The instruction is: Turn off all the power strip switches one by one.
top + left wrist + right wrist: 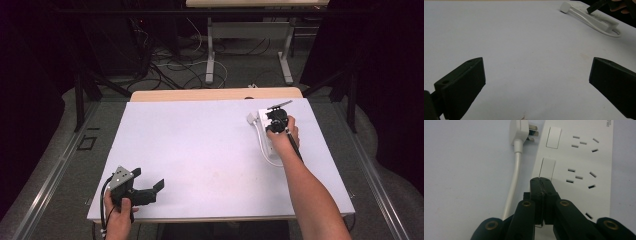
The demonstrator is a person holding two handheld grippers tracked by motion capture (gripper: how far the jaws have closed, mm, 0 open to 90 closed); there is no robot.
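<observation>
While the right gripper bears on a switch, the scene is itemised as follows.

Power strip: white, flat on the far right part of the table, sockets and rocker switches facing up; in the right gripper view its face runs away from the camera, so every switch can be reached from above.

Second switch: long white rocker beside a socket group; the closed jaw tips sit at its near end, apparently touching, likely to press it.

Farther switch: same pattern, untouched.

Plug: white, pins bare and pointing at the strip's edge, not inserted; it lies just beside the strip.

Cord: white, running from the plug along the strip's side, looped at the near end in the left gripper view.

Right gripper: jaws pressed together with nothing between them, forming one blunt tip suited to pushing a rocker; the hand reaches out over the strip.

Left gripper: jaws spread wide, holding nothing, resting low near the front left corner, well apart from the strip; judged idle and kept out of the way.

Table: white top, otherwise bare.

Stage, as judged: switch press in hand.
</observation>
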